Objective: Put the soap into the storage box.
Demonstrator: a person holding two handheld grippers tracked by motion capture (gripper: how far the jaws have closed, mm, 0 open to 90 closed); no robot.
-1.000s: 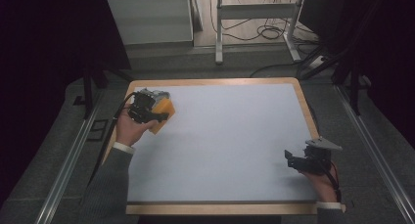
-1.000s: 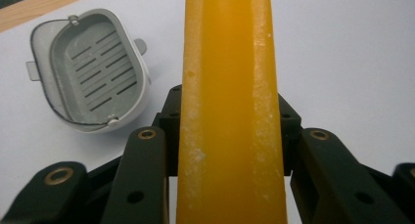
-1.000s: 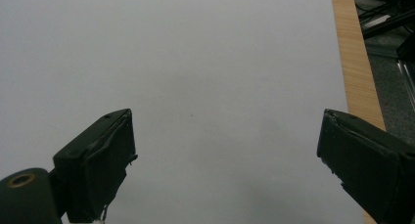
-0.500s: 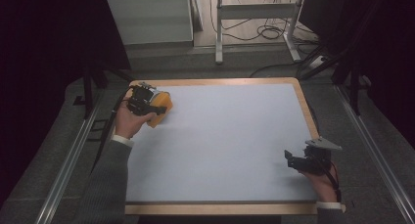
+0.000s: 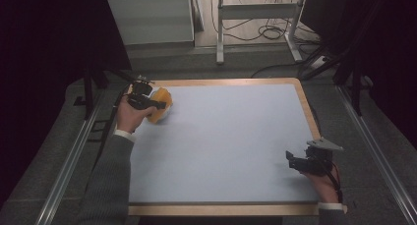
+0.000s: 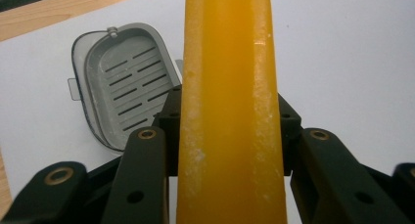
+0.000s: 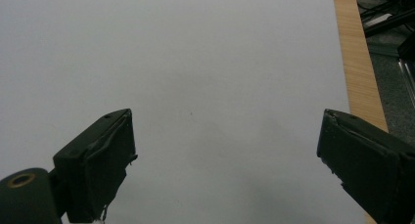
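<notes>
Orange soap bar (image 6: 230,106) sits pinched between the jaws of the left gripper (image 5: 156,105) at the table's (image 5: 221,136) far-left corner, above the white surface. Grey slotted soap dish (image 6: 125,82) lies on the table just beside it, near the wooden edge. Right gripper (image 7: 225,160) rests near the near-right corner, jaws spread wide, holding nothing.

Orange bar (image 6: 230,106) cut off top and bottom; grey dish (image 6: 122,87) partly hidden behind tongs.
</notes>
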